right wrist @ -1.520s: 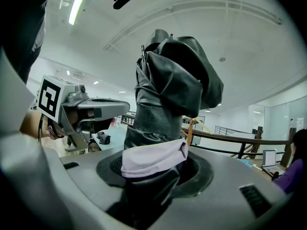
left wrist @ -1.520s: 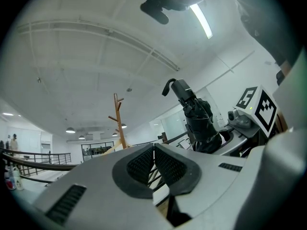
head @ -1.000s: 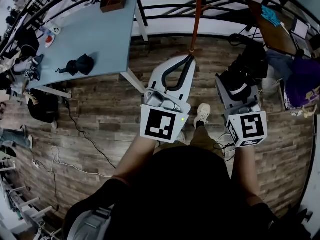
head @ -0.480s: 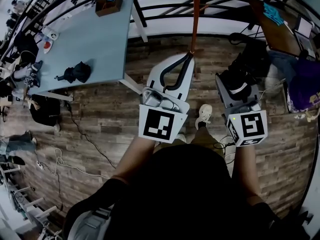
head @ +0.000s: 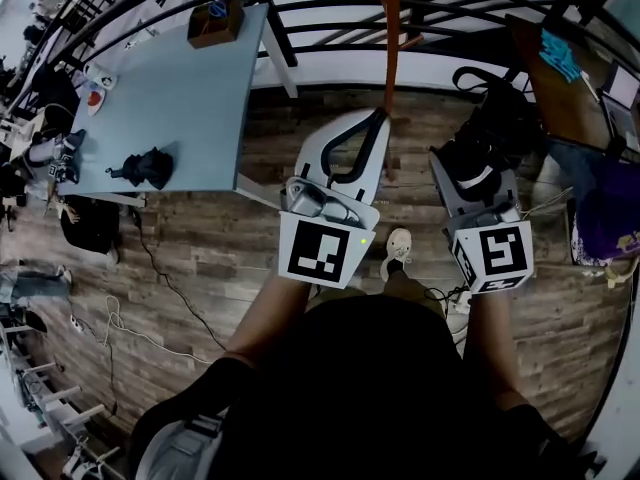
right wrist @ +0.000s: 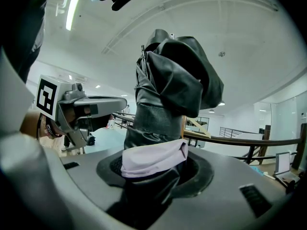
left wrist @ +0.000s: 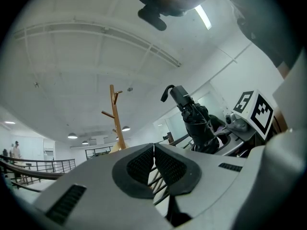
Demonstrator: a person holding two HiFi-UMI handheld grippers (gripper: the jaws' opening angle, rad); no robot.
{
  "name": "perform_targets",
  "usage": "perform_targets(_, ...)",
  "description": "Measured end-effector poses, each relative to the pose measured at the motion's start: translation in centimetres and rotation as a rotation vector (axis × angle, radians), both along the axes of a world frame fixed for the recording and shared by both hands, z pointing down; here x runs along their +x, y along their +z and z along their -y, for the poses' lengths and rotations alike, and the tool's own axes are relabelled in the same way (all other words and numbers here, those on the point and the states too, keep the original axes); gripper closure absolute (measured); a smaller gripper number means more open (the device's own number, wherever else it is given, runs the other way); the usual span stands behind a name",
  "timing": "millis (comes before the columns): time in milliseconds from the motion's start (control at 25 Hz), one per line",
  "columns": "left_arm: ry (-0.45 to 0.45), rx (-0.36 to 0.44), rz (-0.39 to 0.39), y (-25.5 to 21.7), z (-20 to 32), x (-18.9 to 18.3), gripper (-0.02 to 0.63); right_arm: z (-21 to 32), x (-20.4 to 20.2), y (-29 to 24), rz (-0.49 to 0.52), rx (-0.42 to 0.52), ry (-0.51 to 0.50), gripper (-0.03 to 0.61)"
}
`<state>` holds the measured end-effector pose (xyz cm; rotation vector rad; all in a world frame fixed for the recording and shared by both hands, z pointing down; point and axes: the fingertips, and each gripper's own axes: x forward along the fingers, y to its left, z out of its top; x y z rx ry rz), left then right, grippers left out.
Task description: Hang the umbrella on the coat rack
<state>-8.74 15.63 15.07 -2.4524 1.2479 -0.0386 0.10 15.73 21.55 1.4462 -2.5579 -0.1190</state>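
Note:
The folded black umbrella (head: 470,153) with a white band stands between the jaws of my right gripper (head: 468,168), which is shut on it. From the right gripper view the umbrella (right wrist: 168,90) rises out of the gripper (right wrist: 153,171) and fills the middle. My left gripper (head: 377,120) is shut with nothing in it; its pads (left wrist: 144,164) meet. The orange wooden coat rack (head: 392,28) stands just ahead, its pole right past the left gripper's tips. The left gripper view shows the rack (left wrist: 115,123) to the left of the umbrella (left wrist: 196,123).
A light blue table (head: 180,88) at the left carries a black bundle (head: 145,168) and a wooden box (head: 215,23). A black railing (head: 330,8) runs behind the rack. A brown desk (head: 550,58) stands at the right. Cables (head: 150,268) lie on the wooden floor.
The person has walked forward: the table and floor have slid down the head view and the coat rack is nearer. Both grippers keep their pose, the umbrella still in the right one.

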Motion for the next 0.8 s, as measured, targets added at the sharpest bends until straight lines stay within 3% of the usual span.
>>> perform_targets(400,-0.043,-0.006,0.006,-0.1,10.0,5.0,0.595,10.6,5.1,-0.1,-0.008,-0.01,-0.057,0.356)
perform_targets(800,-0.074,-0.025,0.034,1.0,16.3,8.8,0.595,17.3,8.6,1.4,0.021,-0.039,-0.086,0.356)
